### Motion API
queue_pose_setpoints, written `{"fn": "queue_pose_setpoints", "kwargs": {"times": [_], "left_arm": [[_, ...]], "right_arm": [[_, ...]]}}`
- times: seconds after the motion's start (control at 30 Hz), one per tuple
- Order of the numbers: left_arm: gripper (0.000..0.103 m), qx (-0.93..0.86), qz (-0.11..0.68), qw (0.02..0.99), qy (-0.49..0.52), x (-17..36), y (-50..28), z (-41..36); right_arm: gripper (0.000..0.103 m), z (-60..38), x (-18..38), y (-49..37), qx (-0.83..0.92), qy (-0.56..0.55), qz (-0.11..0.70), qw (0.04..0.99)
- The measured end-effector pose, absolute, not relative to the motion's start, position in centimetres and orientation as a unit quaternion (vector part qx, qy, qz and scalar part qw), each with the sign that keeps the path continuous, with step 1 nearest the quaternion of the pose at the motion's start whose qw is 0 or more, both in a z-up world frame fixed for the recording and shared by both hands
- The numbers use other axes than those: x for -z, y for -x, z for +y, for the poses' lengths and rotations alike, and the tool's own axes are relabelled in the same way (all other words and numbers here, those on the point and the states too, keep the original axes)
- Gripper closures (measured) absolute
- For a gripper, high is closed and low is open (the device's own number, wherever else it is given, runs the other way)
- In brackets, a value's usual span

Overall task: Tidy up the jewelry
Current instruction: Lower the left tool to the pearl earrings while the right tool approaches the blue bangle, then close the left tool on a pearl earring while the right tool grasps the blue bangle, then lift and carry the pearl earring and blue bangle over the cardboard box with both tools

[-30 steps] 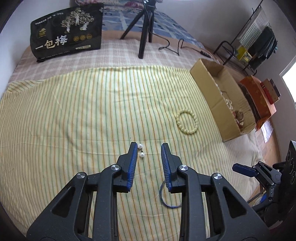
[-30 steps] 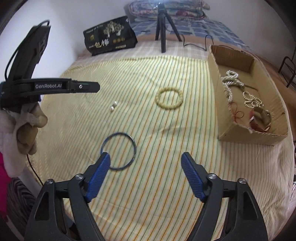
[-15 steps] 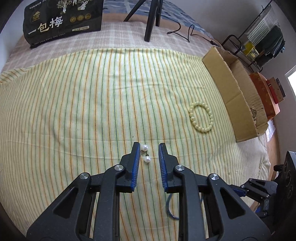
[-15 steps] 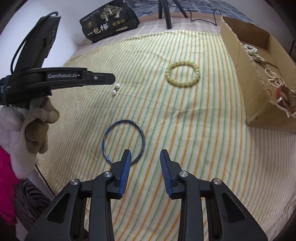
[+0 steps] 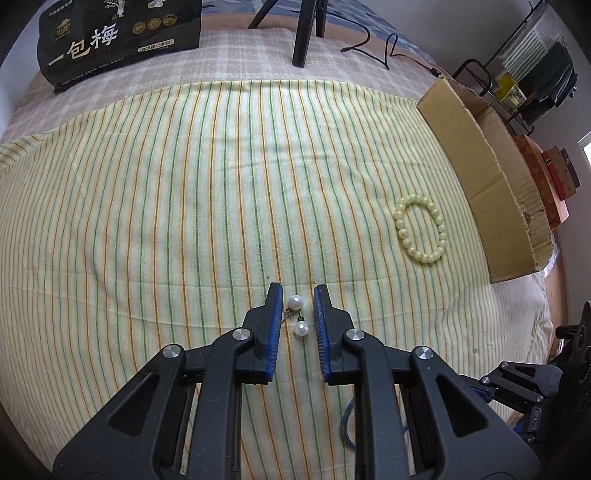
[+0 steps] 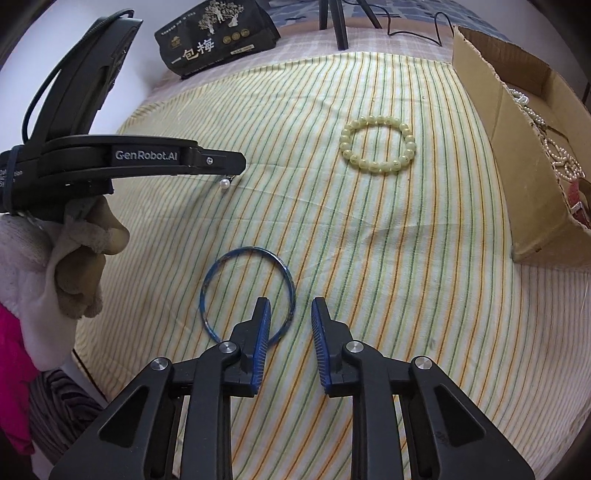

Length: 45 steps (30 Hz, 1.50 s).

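Note:
Two pearl earrings (image 5: 295, 302) lie on the striped cloth between the fingers of my left gripper (image 5: 298, 288). Its jaws stand narrow and the pads do not touch the pearls. In the right wrist view the left gripper (image 6: 236, 170) shows side-on over one pearl (image 6: 224, 182). A thin blue bangle (image 6: 243, 250) lies flat, and its right rim runs between the fingers of my right gripper (image 6: 290, 302). Those jaws are closing, with a gap still on each side of the rim. A pale yellow bead bracelet (image 6: 376, 167) (image 5: 398, 223) lies farther out.
A cardboard box (image 6: 517, 147) (image 5: 480, 177) at the right holds pearl strings (image 6: 561, 162). A black packet (image 5: 118, 37) and a tripod (image 5: 303, 33) stand at the far end of the bed. A gloved hand (image 6: 74, 266) grips the left tool.
Both grippers have sunk toward the cloth. The right jaws went from wide to narrow around the bangle's rim. The left jaws narrowed a little and now straddle the pearls.

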<state>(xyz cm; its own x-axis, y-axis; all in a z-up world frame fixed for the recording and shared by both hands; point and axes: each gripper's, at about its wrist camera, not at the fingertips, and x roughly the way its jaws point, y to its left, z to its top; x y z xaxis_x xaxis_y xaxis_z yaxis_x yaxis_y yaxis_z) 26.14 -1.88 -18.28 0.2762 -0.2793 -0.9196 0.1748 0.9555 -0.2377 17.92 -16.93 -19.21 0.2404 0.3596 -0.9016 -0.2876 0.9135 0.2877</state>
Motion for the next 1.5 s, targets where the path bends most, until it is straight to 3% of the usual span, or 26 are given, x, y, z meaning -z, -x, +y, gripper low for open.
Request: {"fn": "queue_pose_setpoints", "kwargs": {"times": [0.13, 0.5, 1.5], "left_arm": [[0.096, 0.142, 0.586, 0.797, 0.038, 18.6, -26.2, -2.1], [0.096, 0.134, 0.576, 0.806, 0.037, 18.2, -26.0, -1.9], [0.096, 0.183, 0.502, 0.842, 0.075, 9.4, -22.0, -2.7]], "right_arm": [[0.087, -16.3, 19.5, -18.2, -0.203, -0.025, 0.581, 0.788], [0.1, -14.1, 19.7, -18.0, -0.191, 0.029, 0.571, 0.798], [0.101, -17.8, 10.1, -14.9, -0.163, 0.039, 0.458, 0.873]]}}
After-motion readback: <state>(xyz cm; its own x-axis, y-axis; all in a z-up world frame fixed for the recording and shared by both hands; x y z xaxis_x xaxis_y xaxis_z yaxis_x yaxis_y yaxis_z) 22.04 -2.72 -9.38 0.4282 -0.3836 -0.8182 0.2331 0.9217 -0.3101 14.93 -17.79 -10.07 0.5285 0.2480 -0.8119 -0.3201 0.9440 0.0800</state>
